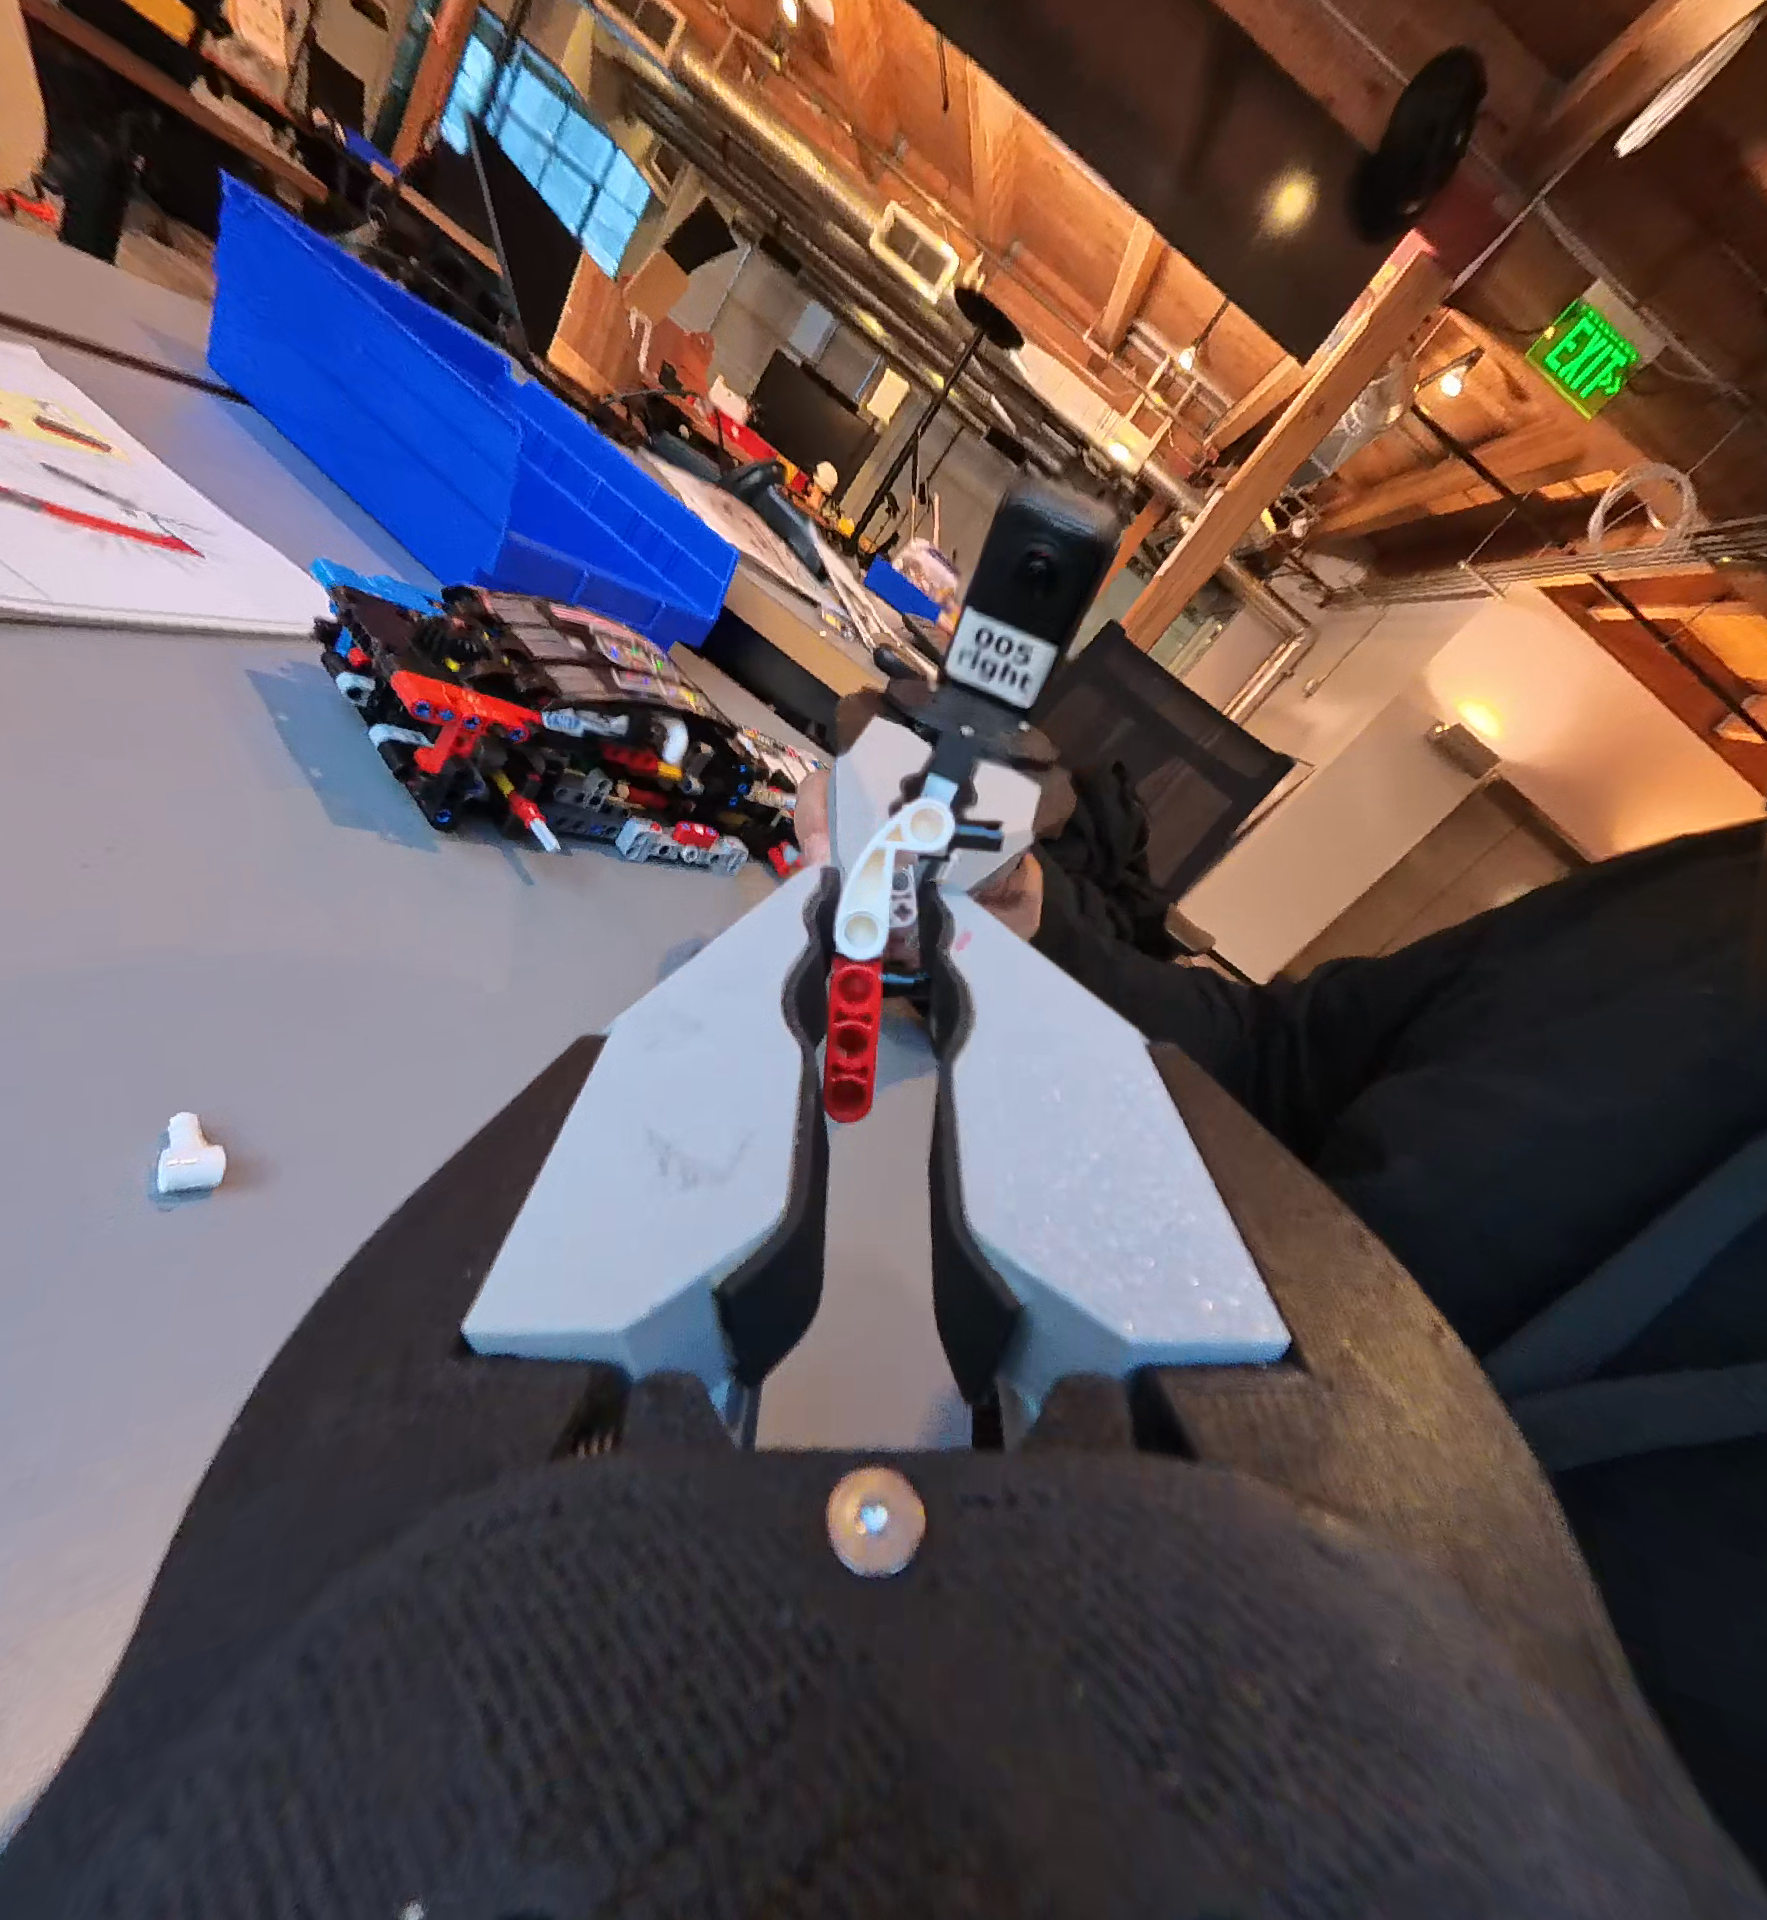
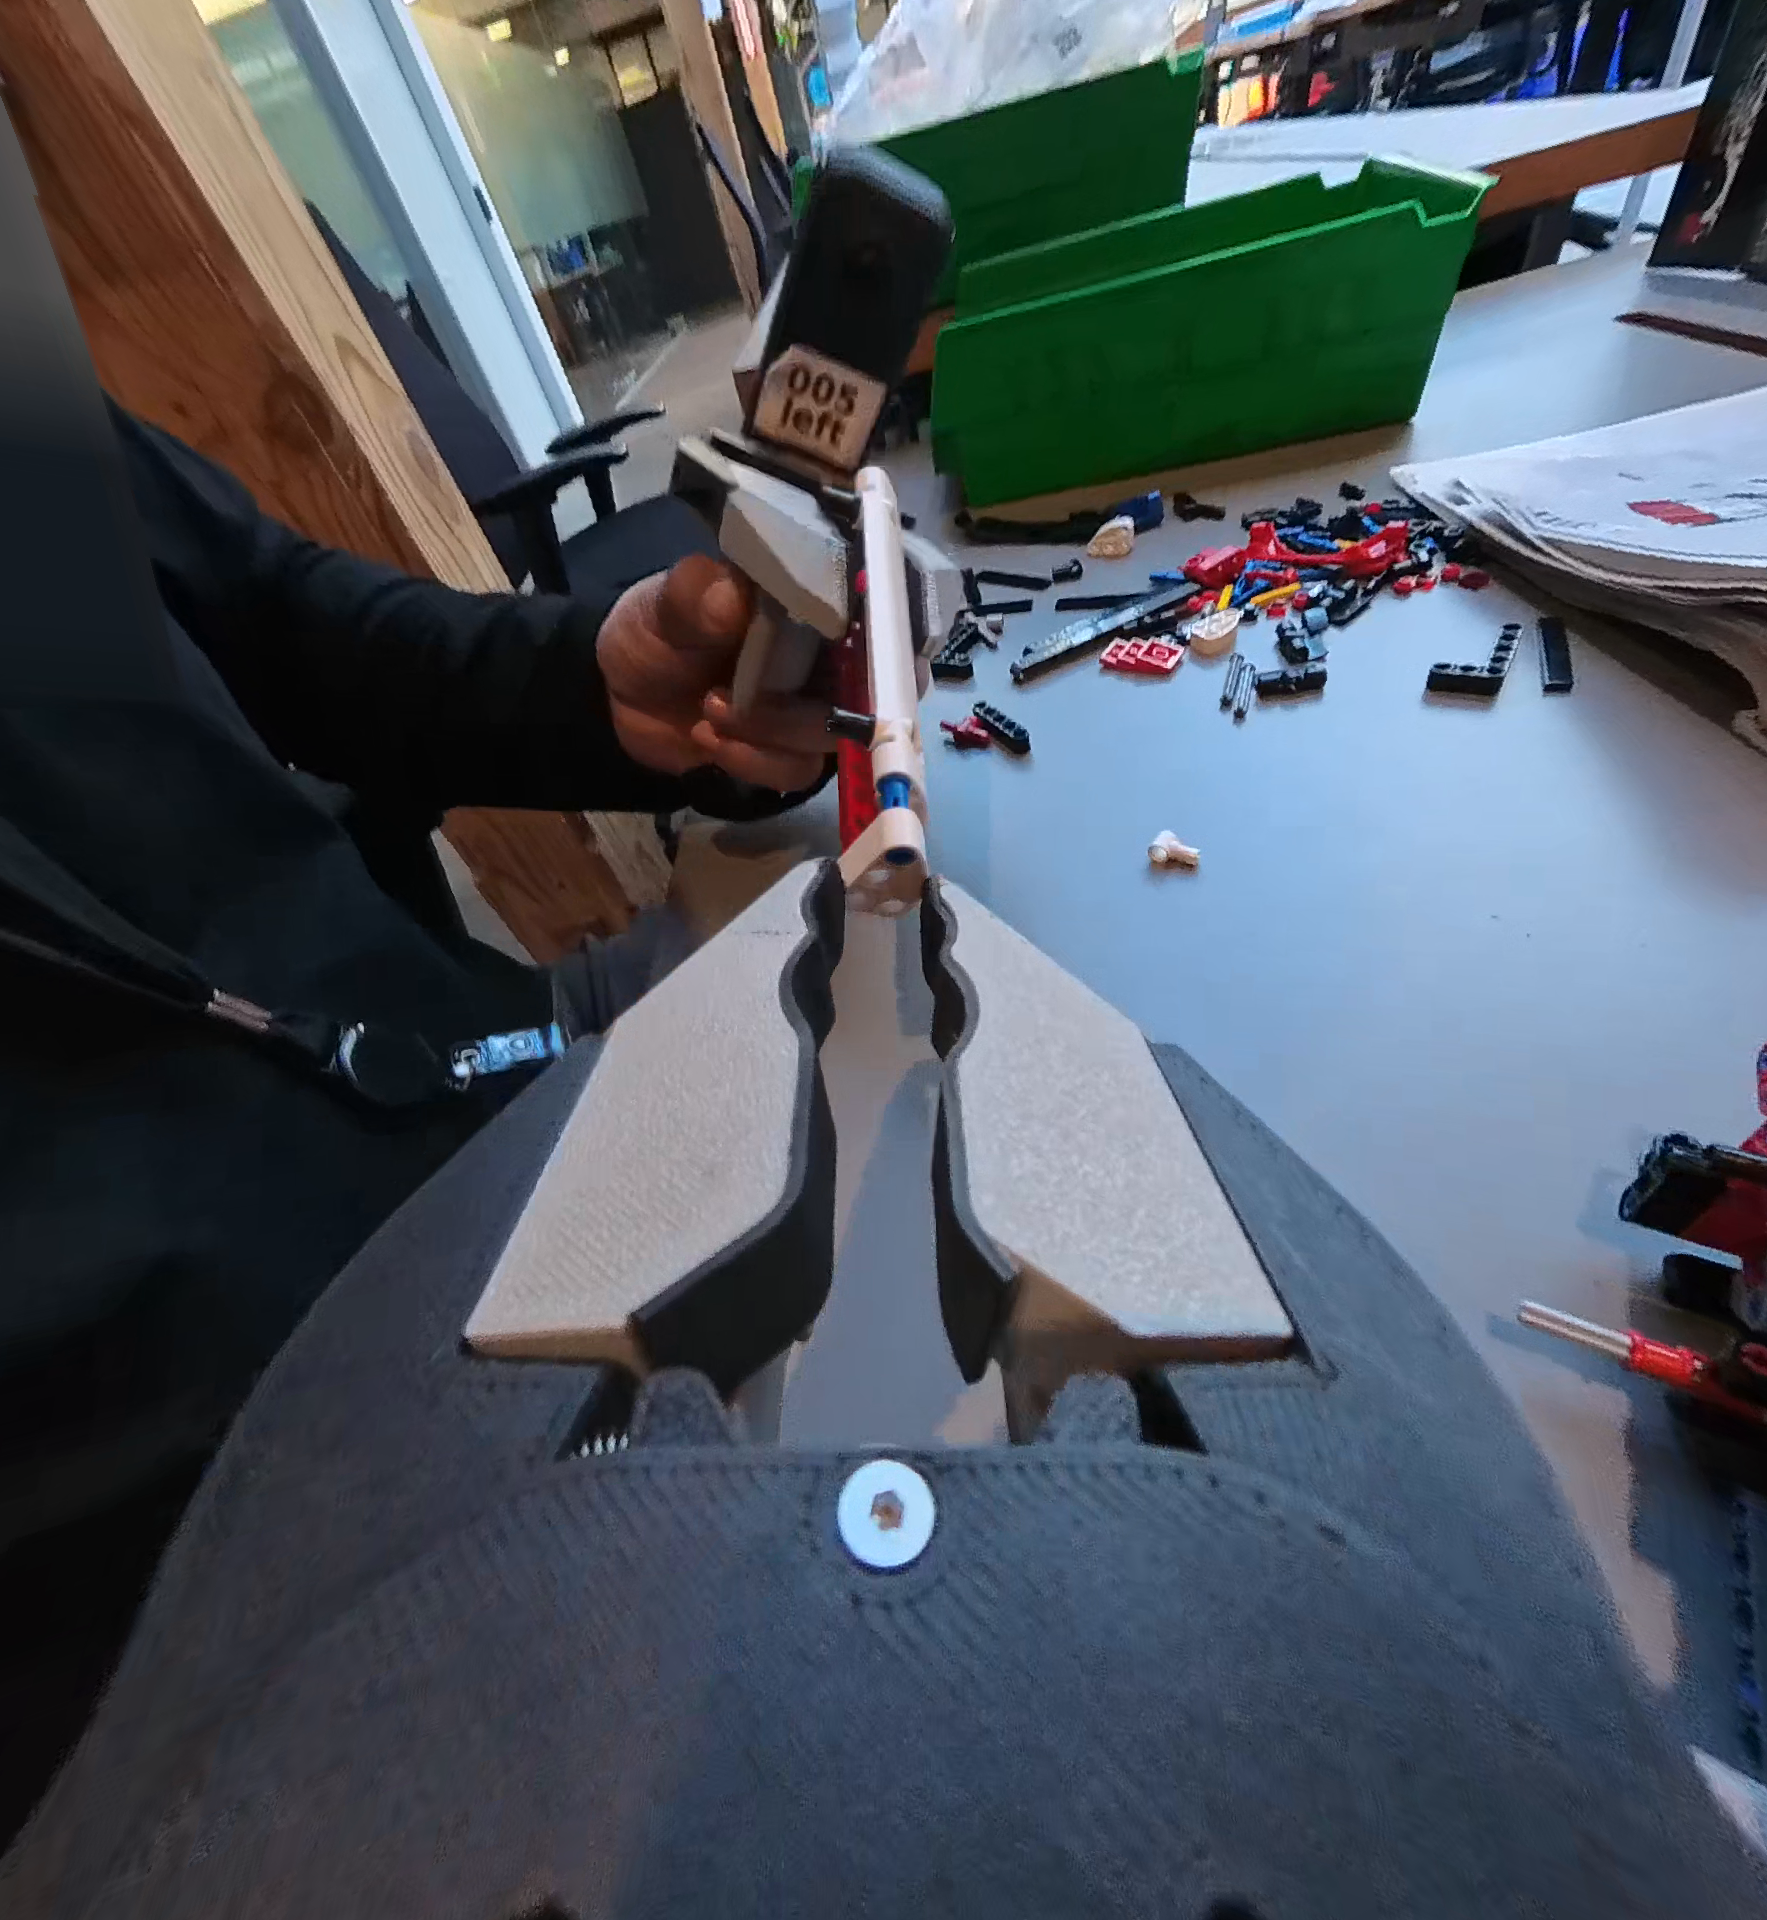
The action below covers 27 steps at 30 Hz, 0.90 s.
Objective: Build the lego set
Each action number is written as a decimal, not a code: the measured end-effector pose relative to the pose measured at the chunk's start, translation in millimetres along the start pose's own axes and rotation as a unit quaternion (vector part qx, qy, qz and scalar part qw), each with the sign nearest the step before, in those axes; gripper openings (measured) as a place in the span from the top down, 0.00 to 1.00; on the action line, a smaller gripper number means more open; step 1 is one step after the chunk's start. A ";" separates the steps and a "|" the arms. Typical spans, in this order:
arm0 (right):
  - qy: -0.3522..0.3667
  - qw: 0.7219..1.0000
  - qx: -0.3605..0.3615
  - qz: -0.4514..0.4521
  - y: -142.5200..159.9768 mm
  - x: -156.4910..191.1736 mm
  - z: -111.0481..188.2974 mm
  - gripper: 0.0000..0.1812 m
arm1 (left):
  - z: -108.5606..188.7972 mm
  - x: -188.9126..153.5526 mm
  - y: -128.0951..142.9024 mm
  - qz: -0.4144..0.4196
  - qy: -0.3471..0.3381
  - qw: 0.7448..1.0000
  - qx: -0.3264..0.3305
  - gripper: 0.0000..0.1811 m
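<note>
Your left gripper (image 1: pixel 874 940) pinches a small red-and-white lego piece (image 1: pixel 851 1029) between its fingertips, held in the air above the grey bench (image 1: pixel 183 935). Your right gripper (image 2: pixel 884 899) nips the white end of that same piece (image 2: pixel 884 862), tip to tip with the left. A lone white part (image 1: pixel 188 1151) lies on the bench just beside them. Farther off stand the half-built model (image 1: pixel 546 717) and blue bins (image 1: pixel 422 416); loose bricks (image 2: pixel 1274 603) lie before green bins (image 2: pixel 1191 343), near the paper instructions (image 2: pixel 1668 540).
</note>
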State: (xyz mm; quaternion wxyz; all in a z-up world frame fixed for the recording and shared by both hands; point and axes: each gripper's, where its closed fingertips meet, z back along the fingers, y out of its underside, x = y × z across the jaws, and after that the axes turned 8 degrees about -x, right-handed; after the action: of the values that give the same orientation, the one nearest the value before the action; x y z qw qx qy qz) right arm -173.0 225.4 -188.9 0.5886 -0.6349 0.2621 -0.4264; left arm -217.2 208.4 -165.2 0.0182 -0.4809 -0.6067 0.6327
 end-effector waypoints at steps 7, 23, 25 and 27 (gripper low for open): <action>0.011 1.000 -0.013 -0.023 6.0 -8.2 2.9 0.82 | -4.0 3.7 8.3 -0.028 -0.008 0.999 0.024 0.93; 0.035 0.999 0.023 0.001 20.7 -12.5 5.8 0.93 | 21.0 36.9 15.8 -0.154 -0.104 0.971 0.149 0.72; 0.044 0.998 0.042 0.008 26.1 -14.4 4.0 0.93 | 23.3 37.9 20.5 -0.186 -0.109 0.959 0.186 0.72; 0.049 0.996 0.065 0.021 32.2 -14.5 1.6 0.93 | 17.0 33.1 34.3 -0.200 -0.094 0.948 0.231 0.74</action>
State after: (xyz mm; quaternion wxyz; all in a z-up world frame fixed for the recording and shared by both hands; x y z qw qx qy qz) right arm -173.4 232.8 -223.5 0.6237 -0.5682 0.2755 -0.4607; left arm -226.4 206.6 -214.9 0.1982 -0.2709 -0.5266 0.7811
